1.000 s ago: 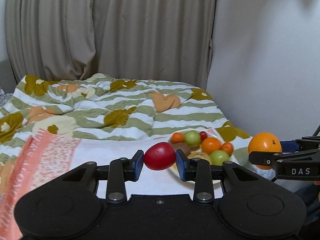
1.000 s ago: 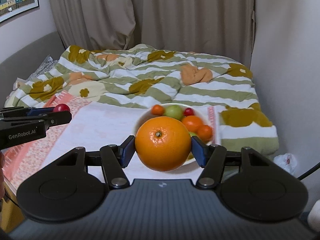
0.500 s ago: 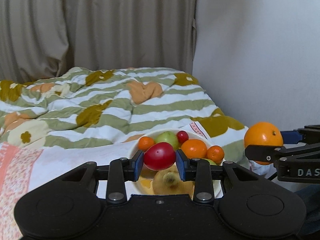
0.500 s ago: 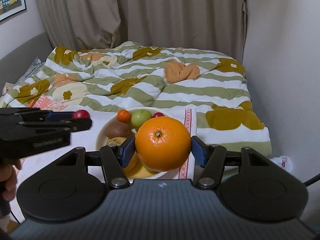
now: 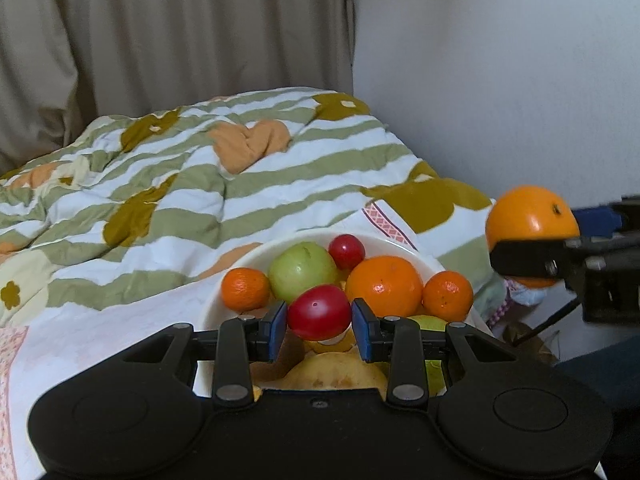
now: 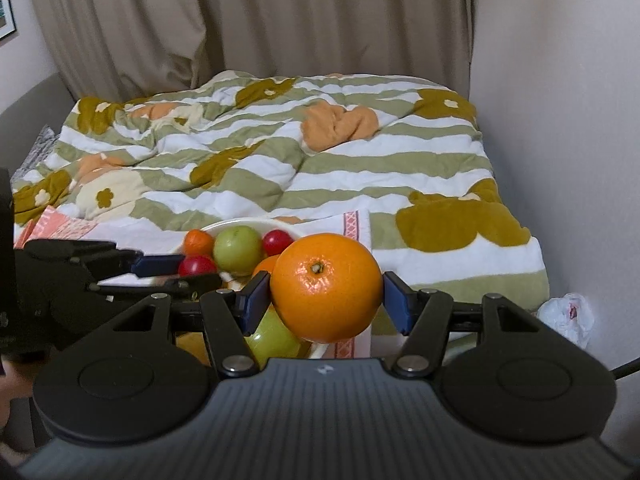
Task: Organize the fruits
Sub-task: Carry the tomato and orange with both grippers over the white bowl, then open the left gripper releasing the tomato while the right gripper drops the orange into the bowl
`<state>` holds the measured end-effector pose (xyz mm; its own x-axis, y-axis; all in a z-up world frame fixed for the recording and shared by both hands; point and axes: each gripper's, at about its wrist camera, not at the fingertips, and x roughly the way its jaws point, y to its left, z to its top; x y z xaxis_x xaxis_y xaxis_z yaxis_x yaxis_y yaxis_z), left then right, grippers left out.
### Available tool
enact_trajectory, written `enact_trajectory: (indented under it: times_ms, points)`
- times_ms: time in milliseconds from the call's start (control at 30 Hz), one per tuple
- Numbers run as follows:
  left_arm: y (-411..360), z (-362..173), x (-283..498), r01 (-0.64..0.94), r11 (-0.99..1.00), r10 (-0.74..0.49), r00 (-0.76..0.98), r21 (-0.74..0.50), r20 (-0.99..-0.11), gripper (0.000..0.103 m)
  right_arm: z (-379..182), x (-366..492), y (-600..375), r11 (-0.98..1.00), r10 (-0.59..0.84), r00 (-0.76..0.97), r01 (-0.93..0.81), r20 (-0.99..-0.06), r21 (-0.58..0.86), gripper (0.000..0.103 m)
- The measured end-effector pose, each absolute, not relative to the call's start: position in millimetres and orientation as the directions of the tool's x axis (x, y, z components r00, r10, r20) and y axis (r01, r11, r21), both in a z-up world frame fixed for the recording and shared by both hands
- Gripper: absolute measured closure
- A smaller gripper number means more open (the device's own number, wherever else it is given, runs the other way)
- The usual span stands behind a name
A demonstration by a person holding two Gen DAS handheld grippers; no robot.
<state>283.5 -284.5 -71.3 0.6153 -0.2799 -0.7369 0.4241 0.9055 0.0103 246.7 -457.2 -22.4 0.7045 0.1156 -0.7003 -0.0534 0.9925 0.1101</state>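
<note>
Left wrist, jaws: the left gripper (image 5: 319,321) pinches a red plum-like fruit (image 5: 319,312) between its blue pads
Left wrist, below the jaws: the white bowl (image 5: 400,245) lies under and just beyond the held fruit, its far rim ahead of the jaws
Left wrist, count in bowl: two small mandarins (image 5: 245,289), one larger orange (image 5: 384,286), one green apple (image 5: 302,271), one small red fruit (image 5: 346,251), plus yellowish fruit partly hidden under the jaws
Left wrist, room: bare white cloth (image 5: 100,332) to the left of the jaws; striped bedspread (image 5: 192,184) beyond; wall (image 5: 500,80) close on the right
Left wrist, right of the jaws: the right gripper (image 5: 560,256) holds a big orange (image 5: 530,220) out past the bowl's right edge
Right wrist, jaws: spread wide and clamped on the big orange, stem end up
Right wrist, place: the bowl sits left of and below these jaws; a green fruit (image 6: 272,338) shows beneath them
Right wrist, left of the jaws: the left gripper with its red fruit hangs over the bowl
Right wrist, edges: the bed's edge and a white bag (image 6: 568,316) lie to the right, by the wall
Change: a second ago the bowl lay well ahead of both pairs of jaws; now both have come in closer, the left one over it, grips unchanged
</note>
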Motion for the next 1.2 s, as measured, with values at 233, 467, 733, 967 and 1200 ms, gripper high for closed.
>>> enact_trajectory:
  times_ms: [233,467,733,967,1200]
  points:
    - [-280.3,-64.3,275.6,0.439,0.897,-0.282,0.659,0.053,-0.697,0.007,-22.1,262.3,-458.1,0.992,0.110,0.704,-0.035,-0.702,0.120,0.027]
    - [-254.6,-56.6,266.2,0.404,0.911,-0.235,0.665,0.077,-0.709,0.006,-23.4,275.0,-438.4,0.990,0.141,0.695,-0.079,-0.705,0.120,0.027]
    - [-215.0,-49.9,257.7,0.291,0.954,-0.155,0.681,0.070,-0.716,0.004,-38.0,289.4,-395.6,0.980,0.196,0.670,-0.163,-0.716,0.115,0.027]
    - [-189.3,-49.5,247.6,0.208,0.976,-0.102,0.680,0.058,-0.726,0.004,-59.7,295.7,-375.9,0.977,0.204,0.671,-0.190,-0.712,0.101,0.027]
    - [-174.4,-49.7,233.9,0.165,0.985,-0.079,0.686,0.049,-0.723,0.004,-68.5,292.1,-367.0,0.975,0.201,0.711,-0.209,-0.674,0.070,0.022]
